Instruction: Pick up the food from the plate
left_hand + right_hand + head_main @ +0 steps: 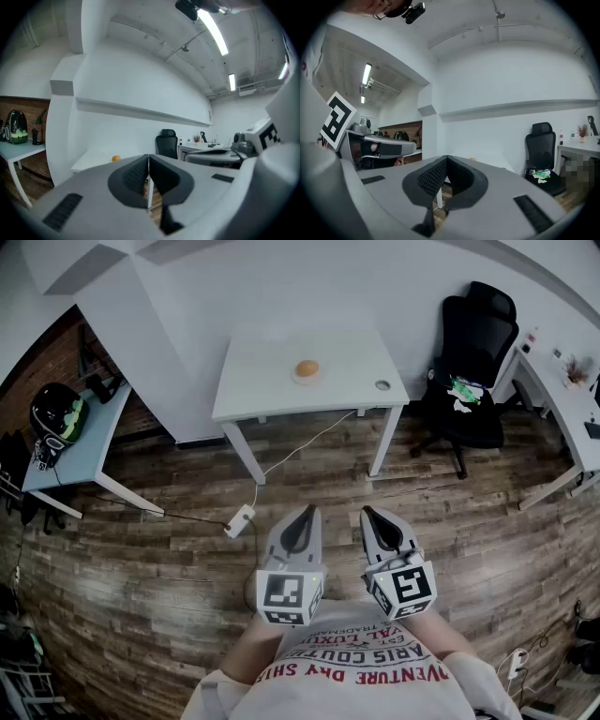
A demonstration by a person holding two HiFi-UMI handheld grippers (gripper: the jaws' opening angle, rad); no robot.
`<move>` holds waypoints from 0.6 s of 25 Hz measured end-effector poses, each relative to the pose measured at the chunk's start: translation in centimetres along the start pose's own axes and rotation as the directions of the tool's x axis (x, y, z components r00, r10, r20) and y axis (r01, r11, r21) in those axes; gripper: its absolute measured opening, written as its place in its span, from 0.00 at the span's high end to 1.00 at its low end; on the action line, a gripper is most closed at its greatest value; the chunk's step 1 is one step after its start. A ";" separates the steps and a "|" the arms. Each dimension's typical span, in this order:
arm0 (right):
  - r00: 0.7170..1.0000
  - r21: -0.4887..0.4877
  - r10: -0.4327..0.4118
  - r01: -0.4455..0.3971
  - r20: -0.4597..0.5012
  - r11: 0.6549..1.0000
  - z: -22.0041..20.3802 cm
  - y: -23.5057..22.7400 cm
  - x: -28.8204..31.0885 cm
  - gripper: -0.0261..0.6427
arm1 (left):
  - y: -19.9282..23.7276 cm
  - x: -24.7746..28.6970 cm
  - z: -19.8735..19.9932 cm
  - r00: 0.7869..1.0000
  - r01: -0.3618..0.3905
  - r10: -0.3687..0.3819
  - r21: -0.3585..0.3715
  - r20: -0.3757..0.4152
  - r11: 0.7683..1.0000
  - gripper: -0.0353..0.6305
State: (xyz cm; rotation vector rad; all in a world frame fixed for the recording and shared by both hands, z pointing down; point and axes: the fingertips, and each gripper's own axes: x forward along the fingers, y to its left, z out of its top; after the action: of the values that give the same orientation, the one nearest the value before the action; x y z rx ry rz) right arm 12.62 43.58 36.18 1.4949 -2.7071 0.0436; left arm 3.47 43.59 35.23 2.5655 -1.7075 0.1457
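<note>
Held both tongs low at bottom centre of frame, over wood floor (141, 568), near my chest. left gripper (307, 513): jaws pressed together, nothing between. right gripper (367, 513): jaws closed too, empty. Round orange food (307, 367) sat on plate (295, 377) at upper centre, on white table (262, 381), well apart from both tongs.

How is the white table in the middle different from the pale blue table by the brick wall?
The white table carries a round orange food on a small plate; the pale blue table carries a black and green helmet. The white table stands straight ahead, the pale blue table off to the left. Both have slim white legs.
</note>
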 end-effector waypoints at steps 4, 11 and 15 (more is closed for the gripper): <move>1.000 -0.008 0.004 -0.004 0.001 1.000 0.1 -0.5 0.2 0.94 | -0.2 0.7 0.1 1.000 0.003 -0.003 0.004 -0.005 1.000 0.94; 1.000 0.005 -0.014 0.014 -0.005 1.000 -0.2 -1.7 0.3 0.94 | -0.6 1.7 -0.2 1.000 0.002 -0.002 -0.004 -0.016 1.000 0.94; 0.999 0.059 -0.049 0.050 -0.013 0.997 -0.9 -3.0 0.2 0.94 | -0.9 2.3 -0.7 1.000 0.005 -0.005 -0.002 -0.028 1.000 0.94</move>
State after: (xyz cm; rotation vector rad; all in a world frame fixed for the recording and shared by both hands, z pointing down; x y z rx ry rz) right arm 15.09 41.80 37.09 1.5713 -2.6810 0.1309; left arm 5.14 41.89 36.16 2.5533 -1.6907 0.1792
